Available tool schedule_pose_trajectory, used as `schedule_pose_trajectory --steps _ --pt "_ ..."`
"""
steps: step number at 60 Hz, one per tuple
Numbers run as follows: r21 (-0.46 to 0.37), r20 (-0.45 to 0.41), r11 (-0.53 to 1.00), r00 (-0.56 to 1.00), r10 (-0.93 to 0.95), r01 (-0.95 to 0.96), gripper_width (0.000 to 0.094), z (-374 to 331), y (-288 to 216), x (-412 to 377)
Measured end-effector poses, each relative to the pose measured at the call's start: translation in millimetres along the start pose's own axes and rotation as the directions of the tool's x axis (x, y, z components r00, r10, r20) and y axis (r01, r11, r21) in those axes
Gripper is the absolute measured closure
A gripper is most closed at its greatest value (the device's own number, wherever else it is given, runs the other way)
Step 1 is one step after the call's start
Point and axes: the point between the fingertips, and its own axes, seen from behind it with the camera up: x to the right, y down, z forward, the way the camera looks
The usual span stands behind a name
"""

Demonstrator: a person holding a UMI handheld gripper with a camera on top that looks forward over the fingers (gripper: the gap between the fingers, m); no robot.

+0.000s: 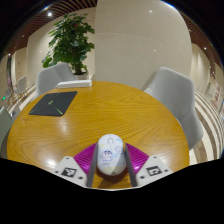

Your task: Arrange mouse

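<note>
Jaws (109, 163) clamping rounded white mouse (109, 152), glossy wooden table (120, 110)

Round wooden table (105, 115), two grey chairs (172, 92), potted plant (70, 42), beige wall (135, 40).

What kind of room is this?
Probably an office meeting corner: a round wooden table, grey chairs and a potted plant. The claw grips a white mouse.

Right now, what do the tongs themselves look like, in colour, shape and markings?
The tongs have two light, whitish fingers that widen toward the camera. Each finger carries a magenta pad on its inner face, and each has a small black-and-white square marker on top. No cable or sleeve is visible.
</note>
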Motion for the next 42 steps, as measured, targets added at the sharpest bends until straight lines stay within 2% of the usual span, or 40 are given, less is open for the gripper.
schedule_pose_trajectory --steps 1,5,10,16,23,34,42 --pt "-0.002 -0.003 1.0 1.0 -0.002 0.002 0.0441 0 0 0" --pt "-0.011 -0.021 1.0 1.0 -0.004 0.004 0.0457 -1 0 0" --pt "-0.031 -0.024 1.0 1.0 0.004 -0.004 0.0528 -1 -1 0" --pt "-0.056 -0.022 0.996 0.997 0.069 -0.07 0.0543 -4 -11 -4" --pt "-0.006 -0.017 0.996 0.996 0.088 -0.088 0.0544 -8 -60 -19" --pt "0.115 0.06 0.991 0.996 0.06 -0.067 0.0546 7 -165 -94" --pt "0.135 0.093 0.99 0.995 0.028 -0.041 0.0545 44 -209 -167"
